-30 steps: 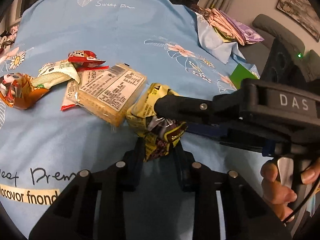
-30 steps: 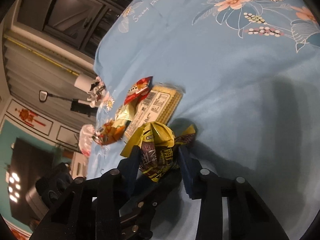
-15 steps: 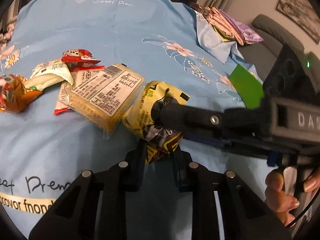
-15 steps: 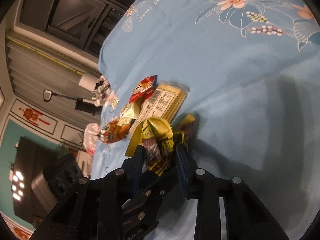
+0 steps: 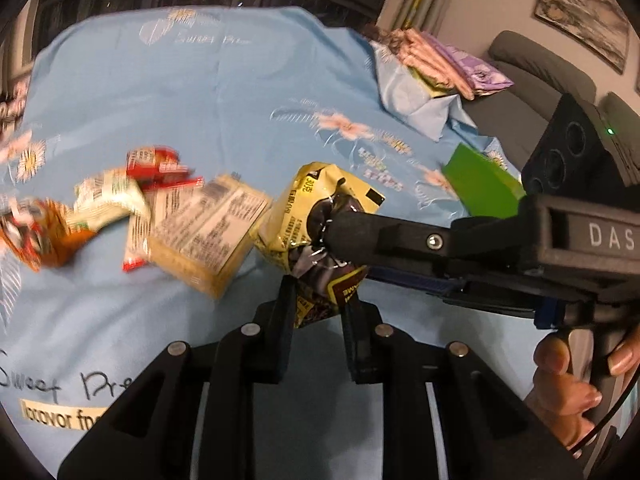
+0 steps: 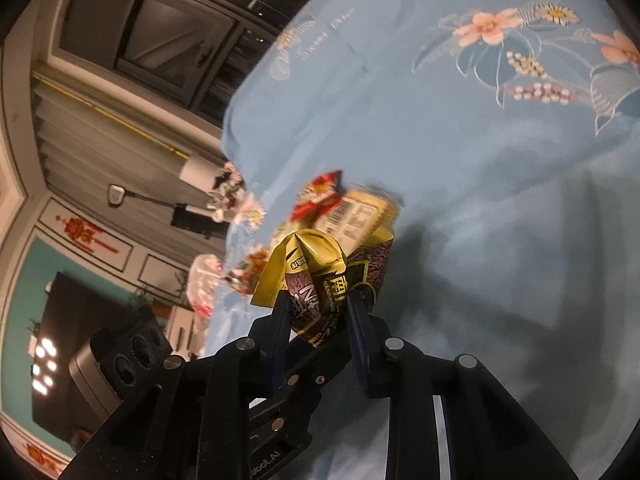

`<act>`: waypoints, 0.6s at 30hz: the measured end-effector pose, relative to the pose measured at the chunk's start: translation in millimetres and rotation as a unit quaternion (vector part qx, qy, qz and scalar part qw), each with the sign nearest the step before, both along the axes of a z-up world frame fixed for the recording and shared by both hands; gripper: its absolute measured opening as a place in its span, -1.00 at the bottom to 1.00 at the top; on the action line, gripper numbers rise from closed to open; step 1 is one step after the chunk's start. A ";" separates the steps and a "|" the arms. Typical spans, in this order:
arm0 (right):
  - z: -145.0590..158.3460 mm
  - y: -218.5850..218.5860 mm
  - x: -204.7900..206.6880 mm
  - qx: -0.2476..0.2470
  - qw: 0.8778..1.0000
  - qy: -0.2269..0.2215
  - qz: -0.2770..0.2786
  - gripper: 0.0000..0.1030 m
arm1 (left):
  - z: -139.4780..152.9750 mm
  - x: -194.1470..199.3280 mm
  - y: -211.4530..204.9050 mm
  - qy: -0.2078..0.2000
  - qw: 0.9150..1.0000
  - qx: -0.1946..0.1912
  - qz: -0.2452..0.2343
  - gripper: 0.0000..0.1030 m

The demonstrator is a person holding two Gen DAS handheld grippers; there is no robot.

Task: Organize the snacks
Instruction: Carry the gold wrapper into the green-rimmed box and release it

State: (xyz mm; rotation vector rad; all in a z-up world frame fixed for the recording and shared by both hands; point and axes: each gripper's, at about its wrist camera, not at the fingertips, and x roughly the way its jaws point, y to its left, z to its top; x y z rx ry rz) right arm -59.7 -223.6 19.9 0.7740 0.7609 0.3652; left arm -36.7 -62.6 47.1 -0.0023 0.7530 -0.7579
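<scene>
Blue flowered cloth (image 5: 224, 92) covers the surface under you. Both your grippers pinch one yellow snack bag (image 5: 316, 220): your left gripper (image 5: 316, 300) has just been closing and its fingers press on the bag's lower end, while your right gripper (image 6: 318, 308) has been closing too and clamps the crumpled middle. The bag hangs between them, just beside a cracker pack (image 5: 208, 232) lying with other wrappers (image 5: 100, 204). A green box (image 5: 484, 188) sits apart, toward the sofa (image 5: 536, 76)
</scene>
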 end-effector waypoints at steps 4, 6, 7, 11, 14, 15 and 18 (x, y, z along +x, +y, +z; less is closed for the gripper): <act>33.9 -14.2 -23.3 -0.030 0.999 -0.034 -0.022 -0.45 | 30.4 -16.6 -29.8 -0.042 0.999 0.017 -0.027 -0.61; 49.7 -26.2 -35.5 -0.046 0.997 -0.051 -0.037 -0.45 | 44.7 -21.0 -49.7 -0.053 0.997 0.017 -0.051 -0.62; 57.9 -35.8 -43.3 -0.053 0.996 -0.057 -0.050 -0.45 | 51.1 -23.0 -61.1 -0.055 0.996 0.013 -0.066 -0.62; 78.3 -91.3 -79.5 -0.039 0.990 -0.077 -0.113 -0.45 | 72.3 -35.2 -122.2 -0.055 0.991 -0.006 -0.124 -0.62; 82.0 -133.1 -105.6 -0.028 0.983 -0.083 -0.159 -0.45 | 74.5 -43.3 -172.0 -0.039 0.985 -0.009 -0.168 -0.62; 81.0 -147.6 -114.0 -0.030 0.980 -0.080 -0.177 -0.45 | 73.1 -45.7 -186.1 -0.036 0.983 -0.007 -0.177 -0.62; 67.9 -181.1 -130.6 -0.005 0.971 -0.065 -0.228 -0.44 | 65.1 -57.1 -232.5 -0.034 0.978 0.026 -0.205 -0.63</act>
